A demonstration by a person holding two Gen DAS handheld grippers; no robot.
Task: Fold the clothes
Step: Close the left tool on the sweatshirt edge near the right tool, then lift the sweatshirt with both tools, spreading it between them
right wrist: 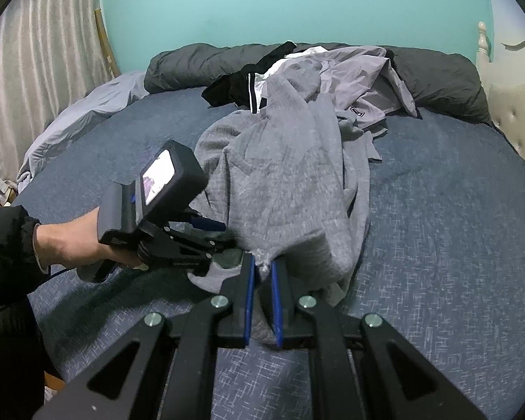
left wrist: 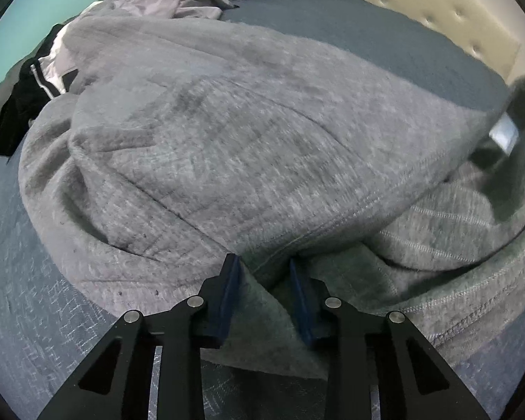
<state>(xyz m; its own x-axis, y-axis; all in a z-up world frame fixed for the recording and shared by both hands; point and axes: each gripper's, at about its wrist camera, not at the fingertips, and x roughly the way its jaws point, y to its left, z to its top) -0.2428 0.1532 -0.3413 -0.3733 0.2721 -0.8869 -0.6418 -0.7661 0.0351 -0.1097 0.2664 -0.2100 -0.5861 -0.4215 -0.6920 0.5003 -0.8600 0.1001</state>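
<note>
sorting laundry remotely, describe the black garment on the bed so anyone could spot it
On the blue bed, look to the far edge by the dark rolled duvet. The black garment lies left of the grey sweatshirt, the only piece with a white stripe.

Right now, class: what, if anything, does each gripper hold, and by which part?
The right gripper is shut on the grey sweatshirt, pinching its near edge. The left gripper has a fold of the same sweatshirt's edge between its pads; whether they press it cannot be told.
</note>
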